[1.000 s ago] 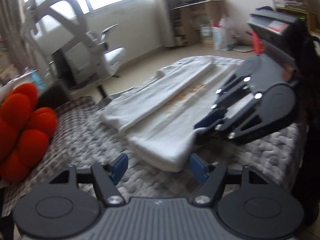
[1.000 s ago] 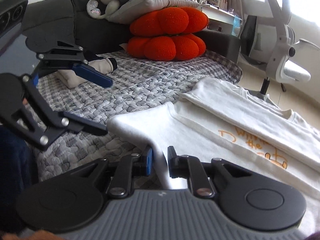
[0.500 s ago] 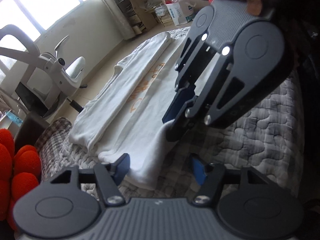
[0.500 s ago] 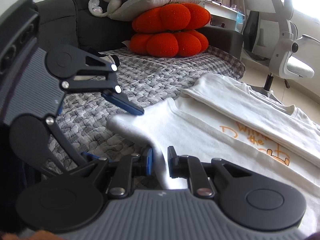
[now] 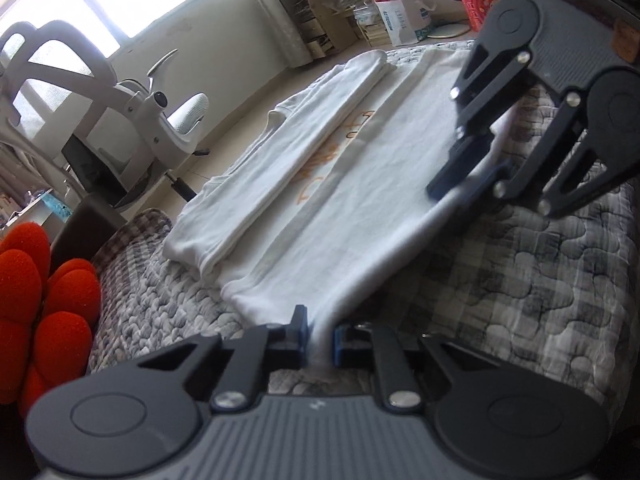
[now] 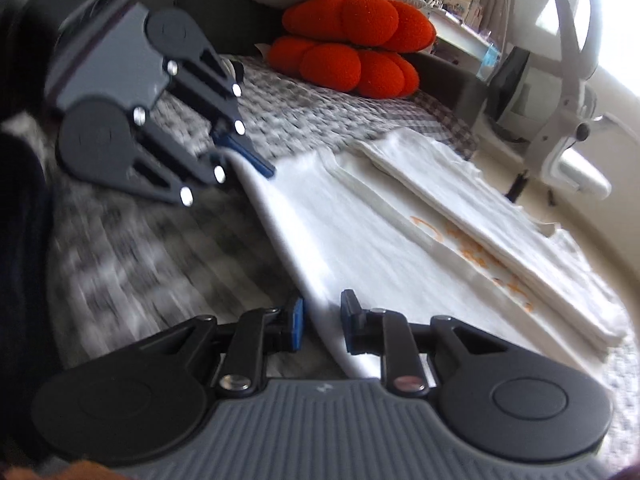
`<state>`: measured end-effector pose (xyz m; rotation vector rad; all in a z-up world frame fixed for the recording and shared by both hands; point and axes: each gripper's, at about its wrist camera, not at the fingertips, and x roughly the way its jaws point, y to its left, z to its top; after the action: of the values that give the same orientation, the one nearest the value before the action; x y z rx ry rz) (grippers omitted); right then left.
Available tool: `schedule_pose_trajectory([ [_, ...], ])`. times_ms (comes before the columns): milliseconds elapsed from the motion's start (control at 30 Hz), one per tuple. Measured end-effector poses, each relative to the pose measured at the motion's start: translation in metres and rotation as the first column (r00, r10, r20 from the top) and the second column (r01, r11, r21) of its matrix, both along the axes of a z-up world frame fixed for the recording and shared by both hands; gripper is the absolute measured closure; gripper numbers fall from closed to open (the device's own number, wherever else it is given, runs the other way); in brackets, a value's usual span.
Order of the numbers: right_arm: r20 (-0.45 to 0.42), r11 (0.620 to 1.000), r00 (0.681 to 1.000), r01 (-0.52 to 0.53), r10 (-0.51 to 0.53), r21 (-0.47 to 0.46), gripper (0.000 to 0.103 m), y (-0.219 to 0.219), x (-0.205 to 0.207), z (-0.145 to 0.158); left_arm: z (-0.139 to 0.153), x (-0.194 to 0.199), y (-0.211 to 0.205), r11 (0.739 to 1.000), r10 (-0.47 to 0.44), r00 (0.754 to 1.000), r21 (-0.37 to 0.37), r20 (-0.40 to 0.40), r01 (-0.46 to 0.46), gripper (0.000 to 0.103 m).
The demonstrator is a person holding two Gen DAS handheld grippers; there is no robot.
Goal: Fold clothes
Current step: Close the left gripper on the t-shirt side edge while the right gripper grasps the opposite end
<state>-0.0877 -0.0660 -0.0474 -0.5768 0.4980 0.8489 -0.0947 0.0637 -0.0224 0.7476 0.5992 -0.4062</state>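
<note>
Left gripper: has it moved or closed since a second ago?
Yes. The left gripper, open and short of the white shirt before, has advanced toward it across the quilt and shut on its near edge.

White shirt [image 5: 372, 168] — orange lettering [image 5: 320, 168] — on grey-patterned quilt [image 5: 520, 280].

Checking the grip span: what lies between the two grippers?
In both wrist views, only the white shirt's lifted edge runs from the left gripper to the right gripper.
</note>
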Motion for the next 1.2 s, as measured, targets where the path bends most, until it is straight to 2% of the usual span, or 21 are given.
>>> schedule_pose_trajectory([
  [167, 0.045, 0.991, 0.992, 0.122, -0.120, -0.051, 0.082, -0.048, 0.005, -0.001, 0.004, 0.004, 0.003, 1.000, 0.015, 1.000, -0.026, -0.010, -0.015, 0.092],
  [233, 0.053, 0.981, 0.982, 0.186, -0.182, -0.063, 0.077, -0.071, 0.008, -0.001, 0.004, 0.005, 0.004, 0.999, 0.024, 1.000, -0.033, -0.018, -0.024, 0.092],
  [400, 0.090, 0.950, 0.953, 0.297, -0.289, -0.096, 0.077, -0.115, 0.011, -0.004, 0.003, 0.008, 0.005, 0.998, 0.047, 0.998, -0.044, -0.035, -0.049, 0.092],
  [567, 0.124, 0.943, 0.948, 0.307, -0.292, -0.131, 0.078, -0.128, 0.012, -0.008, 0.002, 0.010, 0.005, 0.996, 0.071, 0.996, -0.054, -0.053, -0.074, 0.092],
  [833, 0.166, 0.935, 0.946, 0.306, -0.278, -0.179, 0.088, -0.132, 0.010, -0.014, 0.001, 0.012, 0.002, 0.992, 0.109, 0.991, -0.053, -0.074, -0.113, 0.092],
  [1200, 0.213, 0.927, 0.934, 0.326, -0.286, -0.184, 0.097, -0.127, 0.007, -0.016, 0.006, 0.012, -0.006, 0.984, 0.174, 0.983, -0.039, -0.052, -0.176, 0.092],
])
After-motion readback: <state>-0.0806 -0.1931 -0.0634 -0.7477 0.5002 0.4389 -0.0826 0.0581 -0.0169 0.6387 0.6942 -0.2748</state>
